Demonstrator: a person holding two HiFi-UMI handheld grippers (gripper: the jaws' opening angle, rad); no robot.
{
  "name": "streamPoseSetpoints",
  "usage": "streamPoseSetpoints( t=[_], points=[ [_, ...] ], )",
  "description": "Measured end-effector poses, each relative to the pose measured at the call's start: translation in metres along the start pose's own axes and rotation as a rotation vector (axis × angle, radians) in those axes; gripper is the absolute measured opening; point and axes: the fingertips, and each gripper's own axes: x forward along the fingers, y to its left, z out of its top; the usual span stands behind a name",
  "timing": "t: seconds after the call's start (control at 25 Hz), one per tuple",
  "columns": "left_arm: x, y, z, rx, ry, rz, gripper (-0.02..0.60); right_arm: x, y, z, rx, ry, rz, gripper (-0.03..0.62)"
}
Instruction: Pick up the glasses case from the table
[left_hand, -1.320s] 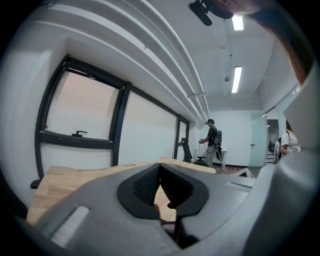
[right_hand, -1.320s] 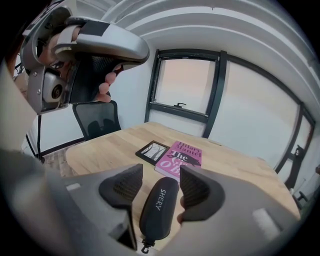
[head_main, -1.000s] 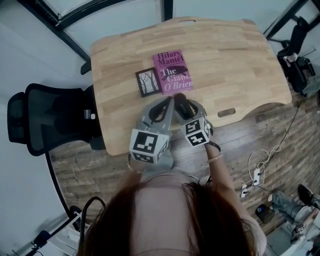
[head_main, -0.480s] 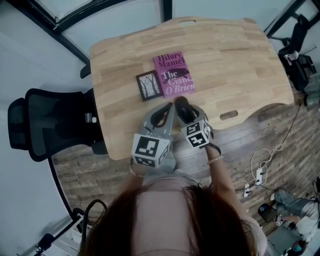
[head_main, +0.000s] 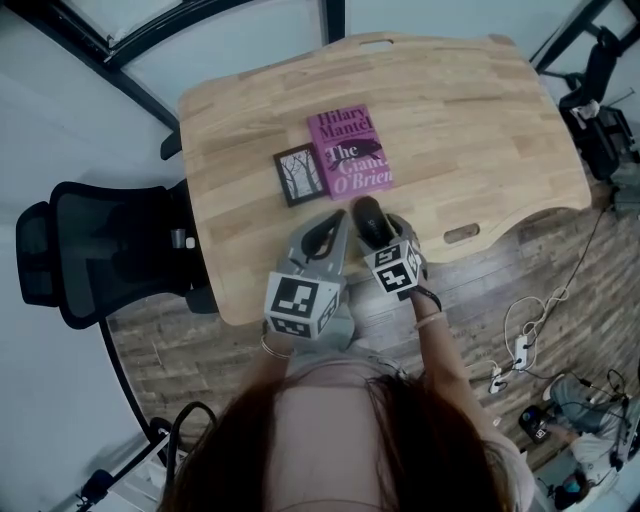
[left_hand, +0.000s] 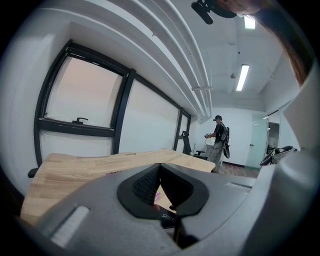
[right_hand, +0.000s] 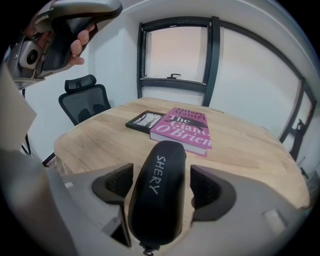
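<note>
1. Lying between the two pads (right_hand: 210, 187) of the right tool (right_hand: 161, 170) is one black glasses case (right_hand: 159, 195) with white letters on its lid.
2. The jaws of this tool are opening. A small gap shows on each side of the case, so the pads do not press on it.
3. In the head view the case is at the near edge of the counter (head_main: 470, 120), just in front of the book. I cannot tell whether it rests on the wood.
4. The left tool (left_hand: 160, 167) is just beside the right one, on its left. Its jaws are together at the tips and nothing is between them.
5. On the counter there is one pink book (head_main: 348, 150), lying flat with the cover up.
6. One small framed picture (head_main: 298, 174) with a black border lies against the left side of the book.
7. One black office chair (head_main: 90, 250) stands at the left of the counter.
8. One person (left_hand: 218, 137) stands far away in the room, seen only in the left gripper view.
</note>
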Motion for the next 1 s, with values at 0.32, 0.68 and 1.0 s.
streamPoseSetpoints(
  t=[0.32, 0.68, 1.0],
  points=[
    [0.001, 0.006, -0.004, -0.014, 0.014, -0.003, 0.005, 0.010, -0.002, -0.008, 0.020, 0.053, 0.013, 0.371],
    [0.002, 0.012, -0.005, -0.017, 0.015, 0.000, 0.005, 0.021, 0.000, -0.016, 0.035, 0.094, 0.030, 0.373],
    [0.004, 0.016, -0.006, -0.017, 0.021, -0.012, 0.005, 0.024, 0.000, -0.018, 0.069, 0.103, 0.030, 0.371]
  ],
)
